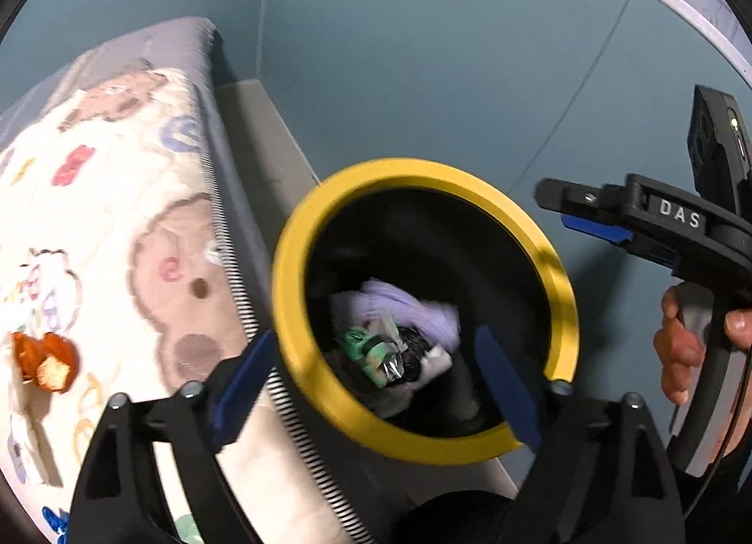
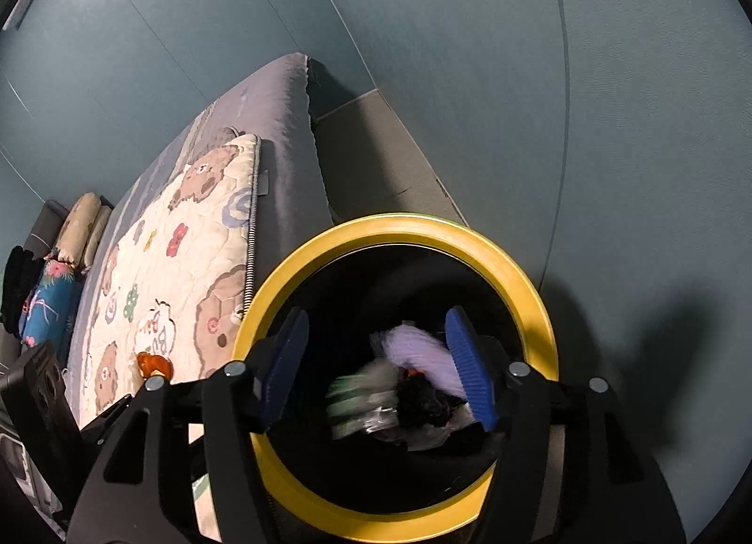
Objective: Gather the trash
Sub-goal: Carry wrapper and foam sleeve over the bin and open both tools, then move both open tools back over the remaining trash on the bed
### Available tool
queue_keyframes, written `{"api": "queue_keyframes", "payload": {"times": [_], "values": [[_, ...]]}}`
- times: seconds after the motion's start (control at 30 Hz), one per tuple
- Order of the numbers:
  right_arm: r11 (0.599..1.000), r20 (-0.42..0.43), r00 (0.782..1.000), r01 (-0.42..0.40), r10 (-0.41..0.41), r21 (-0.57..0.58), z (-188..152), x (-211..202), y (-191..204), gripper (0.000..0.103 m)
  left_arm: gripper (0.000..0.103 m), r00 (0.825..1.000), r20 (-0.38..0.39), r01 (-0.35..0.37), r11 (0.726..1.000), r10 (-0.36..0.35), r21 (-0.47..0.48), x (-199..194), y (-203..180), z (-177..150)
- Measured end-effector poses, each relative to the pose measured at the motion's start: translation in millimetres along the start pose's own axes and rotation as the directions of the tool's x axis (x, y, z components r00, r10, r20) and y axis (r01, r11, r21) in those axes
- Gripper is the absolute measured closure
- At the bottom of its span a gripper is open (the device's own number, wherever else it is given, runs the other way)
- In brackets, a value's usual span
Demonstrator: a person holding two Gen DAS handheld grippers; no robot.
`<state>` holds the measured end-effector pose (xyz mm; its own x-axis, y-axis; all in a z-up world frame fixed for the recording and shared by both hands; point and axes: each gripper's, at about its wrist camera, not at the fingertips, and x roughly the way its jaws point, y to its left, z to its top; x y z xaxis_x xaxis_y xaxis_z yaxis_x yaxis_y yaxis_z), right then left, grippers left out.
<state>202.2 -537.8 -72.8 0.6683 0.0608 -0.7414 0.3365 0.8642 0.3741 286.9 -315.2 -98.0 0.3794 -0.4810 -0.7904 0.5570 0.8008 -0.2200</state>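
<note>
Through the left wrist camera, the left gripper (image 1: 376,384) hangs over the bin (image 1: 301,299), a black tub with a yellow rim, and its blue fingers (image 1: 244,384) stand wide apart with nothing between them; one sits outside the rim on the bed side, the other over the dark opening. Down in the bin lies the trash (image 1: 395,337): a lilac wad, a green-and-silver wrapper, something black, a bit of white. On the bear-print quilt (image 1: 117,224) to the left, an orange scrap (image 1: 44,360) lies well apart from the bin. At the right edge, a hand (image 1: 681,346) grips the handle of the right gripper (image 1: 583,215), seen side-on.

Now the right wrist camera: the right gripper (image 2: 376,370) hovers just above the bin (image 2: 531,290), both blue fingers (image 2: 470,374) inside the ring of the rim, parted and empty. The trash (image 2: 413,379) is blurred here, resting at the bottom between the fingers' lines. The quilt (image 2: 178,271) covers a grey mattress (image 2: 286,139) beside the bin; the orange scrap (image 2: 152,363) lies near the quilt's edge. Rolled bedding (image 2: 70,252) sits at the far left.
</note>
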Motion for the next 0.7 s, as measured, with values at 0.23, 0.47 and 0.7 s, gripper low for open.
{"api": "queue_keyframes", "payload": {"times": [0.23,0.47,0.7], "values": [[0.998,-0.007,0.999,-0.041,0.041,-0.041,-10.4,-8.7,22.2,0.037,0.009,0.995,0.083,-0.059,0.997,0.064,-0.054,-41.8,37.0,-17.8],[0.986,-0.03,0.994,-0.108,0.105,-0.127,-23.6,-8.5,72.5,0.037,0.009,0.981,0.126,-0.133,0.985,0.147,-0.113,-85.1,83.8,-40.3],[0.96,-0.082,0.983,-0.181,0.167,-0.214,-42.8,1.6,136.9,0.036,0.008,0.959,0.145,-0.218,0.96,0.243,-0.174,-126.0,129.8,-69.2]]}}
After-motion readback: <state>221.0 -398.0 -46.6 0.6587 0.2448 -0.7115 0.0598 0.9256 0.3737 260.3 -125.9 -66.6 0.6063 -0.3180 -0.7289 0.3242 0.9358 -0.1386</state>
